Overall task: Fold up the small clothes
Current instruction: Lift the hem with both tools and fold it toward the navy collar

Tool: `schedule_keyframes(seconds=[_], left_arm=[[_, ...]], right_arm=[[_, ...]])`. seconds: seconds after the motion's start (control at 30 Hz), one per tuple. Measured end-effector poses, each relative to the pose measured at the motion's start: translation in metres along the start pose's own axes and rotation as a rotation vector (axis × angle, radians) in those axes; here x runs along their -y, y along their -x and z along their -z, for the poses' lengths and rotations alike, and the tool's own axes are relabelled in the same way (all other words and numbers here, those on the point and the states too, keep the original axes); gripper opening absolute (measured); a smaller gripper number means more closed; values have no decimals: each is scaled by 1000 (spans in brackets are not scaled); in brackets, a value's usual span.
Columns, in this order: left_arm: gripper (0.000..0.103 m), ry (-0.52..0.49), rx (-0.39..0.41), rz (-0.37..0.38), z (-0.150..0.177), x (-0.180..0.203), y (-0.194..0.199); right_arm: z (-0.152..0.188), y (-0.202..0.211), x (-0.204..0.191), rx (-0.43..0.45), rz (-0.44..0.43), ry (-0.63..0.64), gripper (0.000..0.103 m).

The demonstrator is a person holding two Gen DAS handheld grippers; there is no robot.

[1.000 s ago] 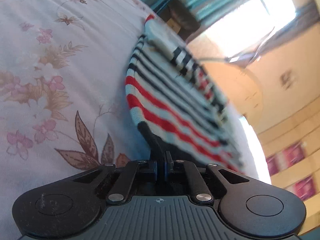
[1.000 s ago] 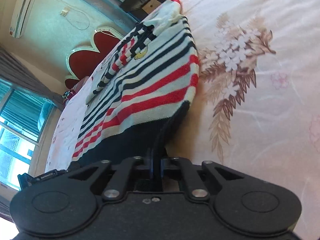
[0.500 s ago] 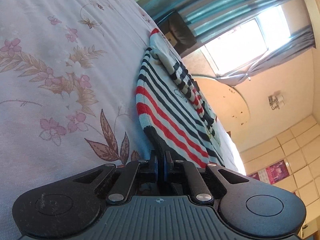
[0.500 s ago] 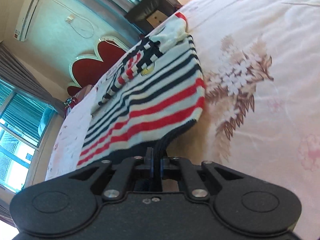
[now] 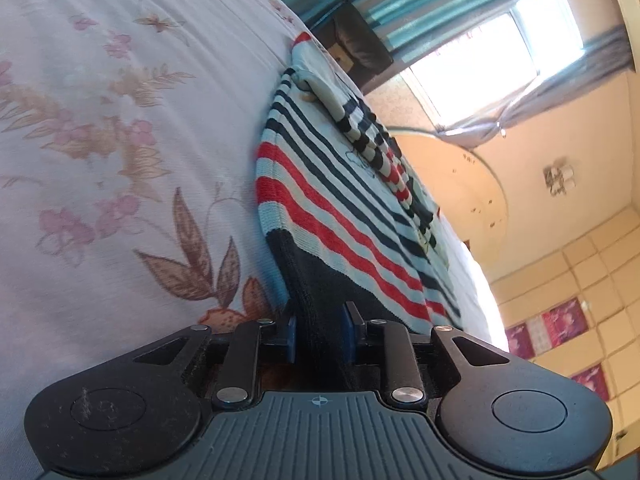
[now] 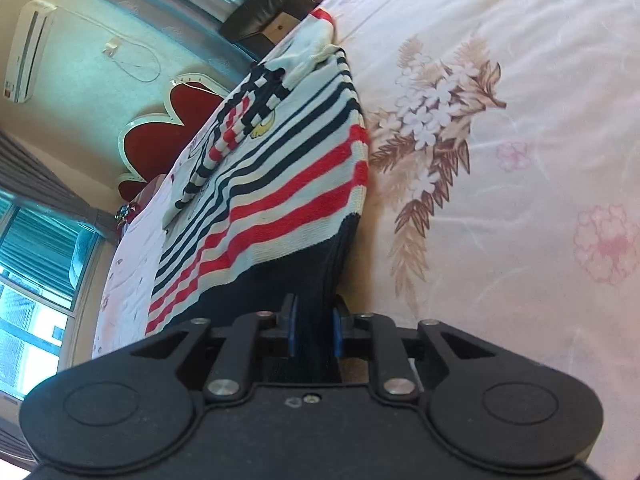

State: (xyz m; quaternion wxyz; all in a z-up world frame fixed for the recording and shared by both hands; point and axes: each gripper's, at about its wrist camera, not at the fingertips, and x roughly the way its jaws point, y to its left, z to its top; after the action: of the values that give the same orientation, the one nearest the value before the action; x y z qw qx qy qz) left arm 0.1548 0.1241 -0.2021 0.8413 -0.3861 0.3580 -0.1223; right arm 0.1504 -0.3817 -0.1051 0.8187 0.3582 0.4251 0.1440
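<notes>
The left claw (image 5: 318, 338) sits at the bottom centre of its frame, and its jaws are opening; the dark hem of the sweater (image 5: 332, 200) stands between the blue pads (image 5: 347, 334), with small gaps at both sides. The right claw (image 6: 313, 334) is at the bottom centre of its own frame and is opening too, with the same dark hem between its pads (image 6: 336, 336). From the claws, the sweater, striped in red, navy and white, runs toward the upper middle of each frame and lies on the bed (image 5: 100, 140) with a floral sheet. A striped sleeve is folded over its top.
</notes>
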Motion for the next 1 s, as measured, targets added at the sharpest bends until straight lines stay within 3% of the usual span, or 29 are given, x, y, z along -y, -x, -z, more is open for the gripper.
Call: schedule_keyframes(seconds=[0.03,0.1,0.13,0.2,0.23,0.3,0.33,0.4,0.53,0.77,1.0], left_arm=[[6,-12,-4,-10,-1,2,-2],[6,-32,14,-24,0,6,0],[6,-25,51,18,0,8,8],[6,10,130,87,-1,7,29],[6,36,127,68,-3,2,32],[6,46,70,-29,-3,-11,19],[6,45,63,-31,0,-16,14],[5,75,73,-10,-2,-14,14],[5,128,137,92,-13,-1,32],[5,85,194,164,-86,41,12],[6,25,191,165,-183,85,-42]], right_arm=[[-1,-2,1,-1,-7,-10,16],[-1,-6,4,-1,-12,-24,7],[-1,-7,2,1,-12,-11,6],[-2,9,-8,56,-91,15,6],[-3,20,-11,89,-134,20,6],[-7,27,-10,110,-86,34,6],[-8,20,-4,86,-38,29,6],[-9,-4,10,3,35,-8,5],[-19,13,-5,70,-36,-21,6],[-78,34,-54,156,-107,66,6],[-165,1,-74,219,-100,41,6]])
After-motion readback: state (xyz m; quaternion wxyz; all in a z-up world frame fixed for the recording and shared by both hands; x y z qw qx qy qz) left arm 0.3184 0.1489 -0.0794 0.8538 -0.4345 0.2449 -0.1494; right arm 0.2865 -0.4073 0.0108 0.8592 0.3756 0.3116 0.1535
